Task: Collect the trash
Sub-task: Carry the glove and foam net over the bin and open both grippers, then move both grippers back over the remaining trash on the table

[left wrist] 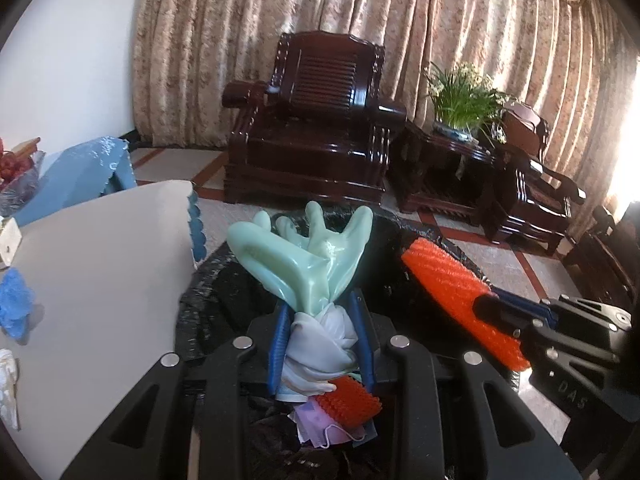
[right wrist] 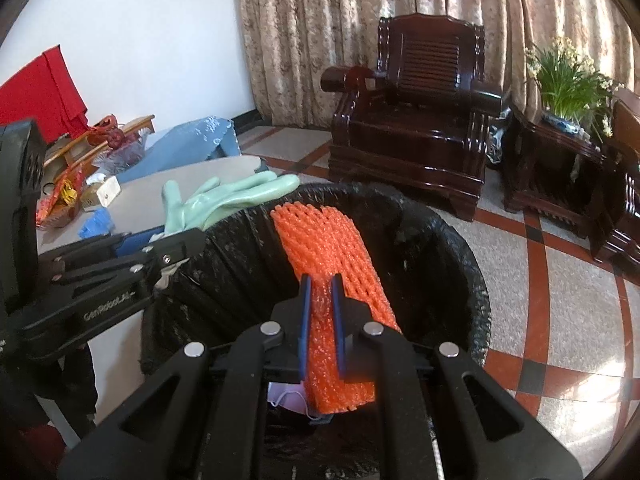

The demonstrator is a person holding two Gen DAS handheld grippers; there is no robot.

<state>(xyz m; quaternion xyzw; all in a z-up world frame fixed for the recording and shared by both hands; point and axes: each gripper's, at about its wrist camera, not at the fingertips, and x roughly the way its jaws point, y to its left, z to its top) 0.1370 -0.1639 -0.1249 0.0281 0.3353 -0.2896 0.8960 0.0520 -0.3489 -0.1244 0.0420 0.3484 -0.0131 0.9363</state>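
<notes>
**Handling of Held Items Over the Bin**

Left gripper [left wrist: 322,322]: closed on the cuff end of the glove [left wrist: 308,256]. The bunched white lining sits between the blue pads [left wrist: 280,340]; the green fingers splay forward past the tips. The glove hangs over the open bin [right wrist: 472,280], lined with a black bag. It appears light, soft and limp, with a glossy, probably slippery rubber skin. The gathered cuff is the soundest hold, since the cloth lining offers more friction than the rubber.

Right gripper [right wrist: 320,308]: closed nearly fully on the orange net [right wrist: 324,240], a foam mesh sleeve. The grip sits toward the near end of the strip; the far end reaches to the far bin wall. The net appears very light and springy. It compresses under the pads and likely recovers on release, so a firm pinch carries little risk of damage. Being so light, it may cling to the pads on release.

Inside the bin, below both grippers, lies a mask [left wrist: 340,432] with other discards.

On the table [left wrist: 100,260] to the left, a blue scrap [left wrist: 16,304] lies well apart from the bin
</notes>
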